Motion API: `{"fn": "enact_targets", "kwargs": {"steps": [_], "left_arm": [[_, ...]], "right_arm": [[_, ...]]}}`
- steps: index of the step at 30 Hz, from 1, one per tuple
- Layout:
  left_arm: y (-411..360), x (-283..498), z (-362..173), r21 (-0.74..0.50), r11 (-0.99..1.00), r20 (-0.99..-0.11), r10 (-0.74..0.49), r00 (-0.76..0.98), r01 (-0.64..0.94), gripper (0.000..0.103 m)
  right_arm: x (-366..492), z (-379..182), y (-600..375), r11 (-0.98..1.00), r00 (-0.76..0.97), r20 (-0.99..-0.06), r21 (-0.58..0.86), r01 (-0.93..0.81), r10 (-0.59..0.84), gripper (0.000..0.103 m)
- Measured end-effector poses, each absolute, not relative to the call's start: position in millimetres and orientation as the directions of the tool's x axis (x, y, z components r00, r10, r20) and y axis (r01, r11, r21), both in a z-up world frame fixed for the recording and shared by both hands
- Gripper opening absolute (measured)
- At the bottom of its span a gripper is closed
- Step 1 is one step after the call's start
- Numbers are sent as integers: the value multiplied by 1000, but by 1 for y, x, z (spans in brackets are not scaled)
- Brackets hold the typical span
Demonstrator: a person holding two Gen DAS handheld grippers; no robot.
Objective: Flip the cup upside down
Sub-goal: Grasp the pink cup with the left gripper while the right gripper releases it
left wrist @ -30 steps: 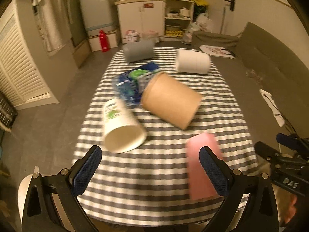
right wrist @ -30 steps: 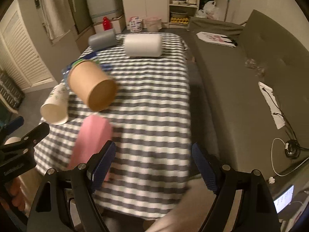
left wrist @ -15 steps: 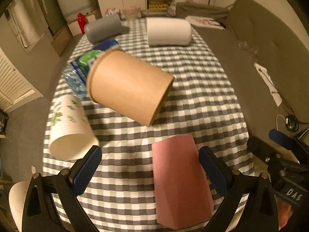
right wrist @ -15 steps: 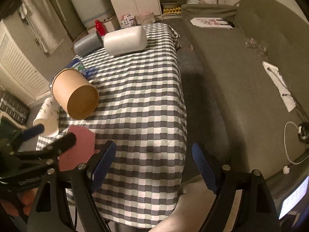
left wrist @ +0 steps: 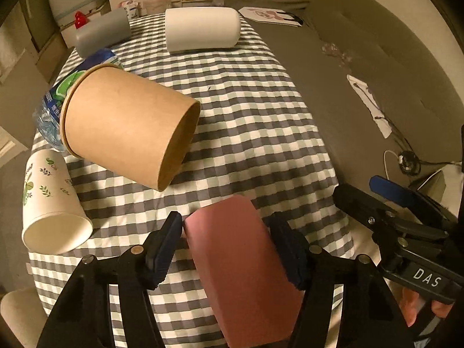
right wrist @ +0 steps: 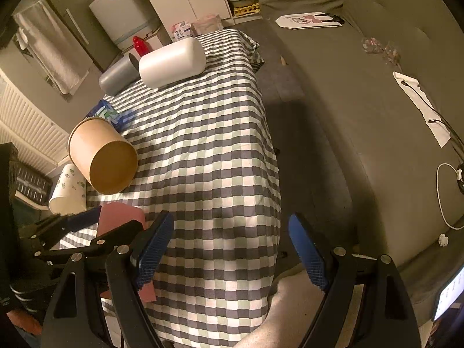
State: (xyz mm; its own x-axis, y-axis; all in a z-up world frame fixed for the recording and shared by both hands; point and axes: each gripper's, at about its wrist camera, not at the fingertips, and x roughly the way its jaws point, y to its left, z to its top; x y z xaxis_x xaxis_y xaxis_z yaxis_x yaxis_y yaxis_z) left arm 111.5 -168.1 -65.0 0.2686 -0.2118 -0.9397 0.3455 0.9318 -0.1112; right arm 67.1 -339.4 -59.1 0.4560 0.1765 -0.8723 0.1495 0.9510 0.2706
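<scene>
Both tools were near the front edge of the tabletop (left wrist: pixel 261 121), which had a checked cloth on it. The left tool (left wrist: pixel 226 249) had its two blue pads on either side of the pink cup (left wrist: pixel 243 275). The pads sat right against the cup's sides, so the tool looked like it was pinching the cup. The pink cup lay on its side at the near edge of the tabletop, and I could not tell which end was the open one.

The right tool (right wrist: pixel 232 249) had its pads spread wide apart, with nothing between them. It hung over the right front corner of the tabletop, just beside the left tool (right wrist: pixel 87 240). From there only a bit of the pink cup (right wrist: pixel 119 217) showed behind the left tool's black arms.

A big brown paper cup (left wrist: pixel 124 127) lay on its side just past the pink cup, to the left. Its flat bottom faced the tools. A white paper cup (left wrist: pixel 52 203) with little green leaves lay near the left edge, with its open mouth facing the front. A blue and green plastic bottle (left wrist: pixel 66 92) lay behind the brown cup, touching it. At the far end lay a white cup (left wrist: pixel 203 29) and a gray cup (left wrist: pixel 101 32), both on their sides. A gray sofa (right wrist: pixel 377 101) stood to the right of the tabletop.
</scene>
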Motion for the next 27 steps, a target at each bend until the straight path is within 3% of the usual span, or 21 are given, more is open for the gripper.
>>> {"fn": "enact_targets", "kwargs": {"steps": [12, 27], "left_arm": [[-148, 106, -26, -71, 945, -880, -210, 426, 319, 58], [-136, 47, -10, -30, 930, -825, -230, 517, 367, 59]], "right_arm": [[59, -50, -332, 967, 490, -863, 214, 137, 122, 81], [54, -44, -331, 972, 513, -855, 182, 149, 82, 82]]}}
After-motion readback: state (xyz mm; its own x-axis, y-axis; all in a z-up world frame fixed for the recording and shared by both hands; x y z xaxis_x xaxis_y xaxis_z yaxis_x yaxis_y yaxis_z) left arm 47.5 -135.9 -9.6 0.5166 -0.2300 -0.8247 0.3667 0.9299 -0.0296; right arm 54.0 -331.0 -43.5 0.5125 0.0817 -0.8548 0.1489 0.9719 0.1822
